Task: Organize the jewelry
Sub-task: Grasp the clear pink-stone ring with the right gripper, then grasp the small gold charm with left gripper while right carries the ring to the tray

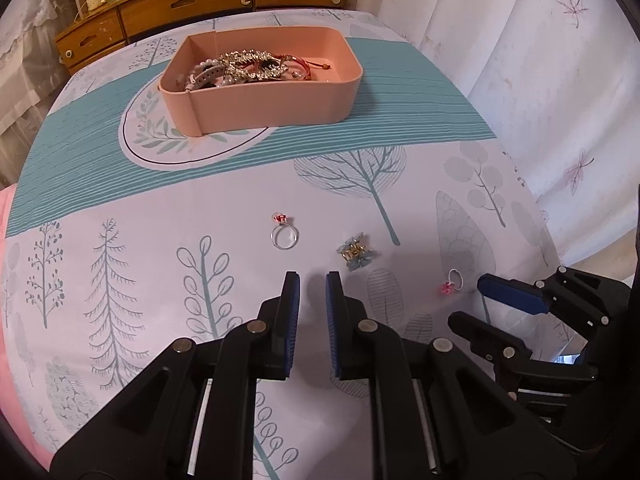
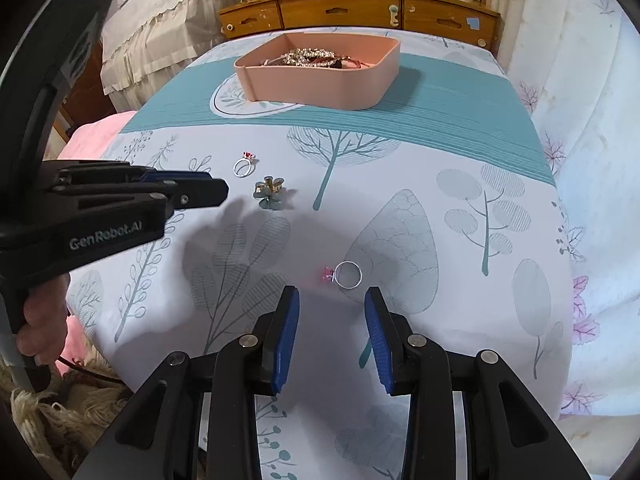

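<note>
Right wrist view: the right gripper [image 2: 331, 312] hovers with jaws apart and empty, a pink-stone ring [image 2: 346, 274] lying on the bedspread [image 2: 460, 320] just beyond its fingertips. The left gripper [image 1: 313, 292] (jaws nearly together, empty) has a red-stone ring [image 1: 284, 233] and a blue flower clip [image 1: 355, 255] just ahead.

matt pink plastic box [image 1: 276, 104], shiny metal rings [image 1: 285, 236], printed cloth sheet [image 1: 160, 208], glossy wood drawers [image 1: 192, 4], ribbed blue pads [image 2: 286, 340]
</note>
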